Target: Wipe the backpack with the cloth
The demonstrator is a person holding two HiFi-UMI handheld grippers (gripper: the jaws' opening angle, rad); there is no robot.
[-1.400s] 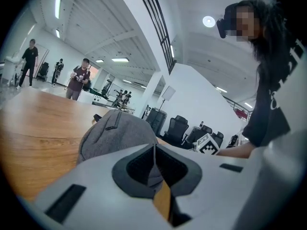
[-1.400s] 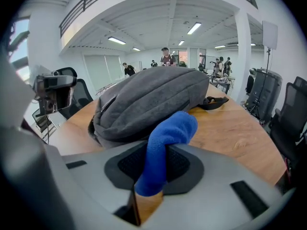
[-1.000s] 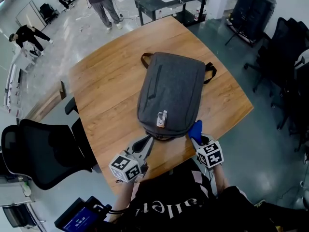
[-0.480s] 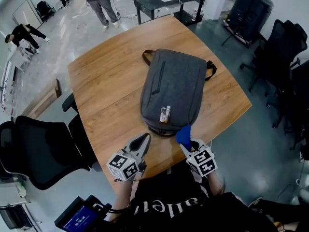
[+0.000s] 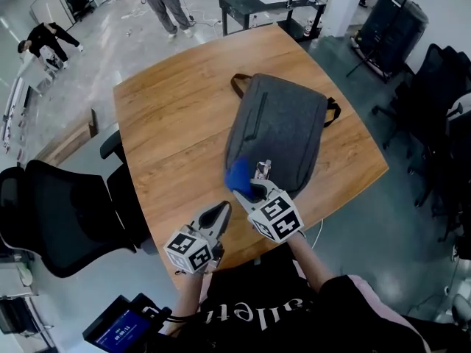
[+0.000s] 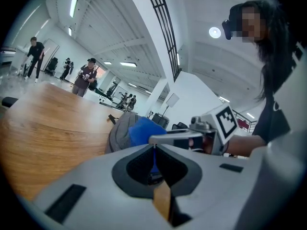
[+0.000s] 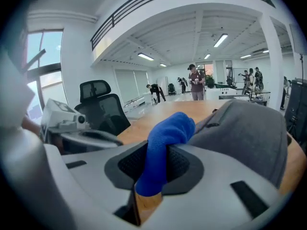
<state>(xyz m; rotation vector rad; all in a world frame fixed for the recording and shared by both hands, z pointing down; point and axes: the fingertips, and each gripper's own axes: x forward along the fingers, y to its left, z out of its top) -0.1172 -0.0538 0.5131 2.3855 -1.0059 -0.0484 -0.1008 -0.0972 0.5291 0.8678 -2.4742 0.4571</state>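
**Right gripper (image 5: 251,190) pressing blue cloth to near end of backpack**

Right gripper is clamping a blue cloth (image 5: 238,173) between its jaws, a rounded wad of it bulging out past the tips, and is holding that wad against the grey backpack (image 5: 287,131) at its near left corner. The backpack is lying flat in the middle of the wooden table (image 5: 165,131). Its long axis is running away from the person, with the base towards the table's near edge and the brown carry handle (image 5: 239,84) pointing towards the far corner.

Seen from the right gripper, almost the whole panel is stretching ahead and slightly to the right, so a wipe would likely be travelling along that axis, away from the body, towards the handle end. A small pale tag (image 5: 263,170) is sitting on the fabric just beside the cloth and could be snagging a sideways pass.

Meanwhile the left gripper (image 5: 220,215) is hovering over the near edge of the table, just off the base of the backpack, its jaws pressed together with nothing between them. It is close enough to be steadying the pack but is not touching it, and the right gripper is plainly the nearer one for the job.
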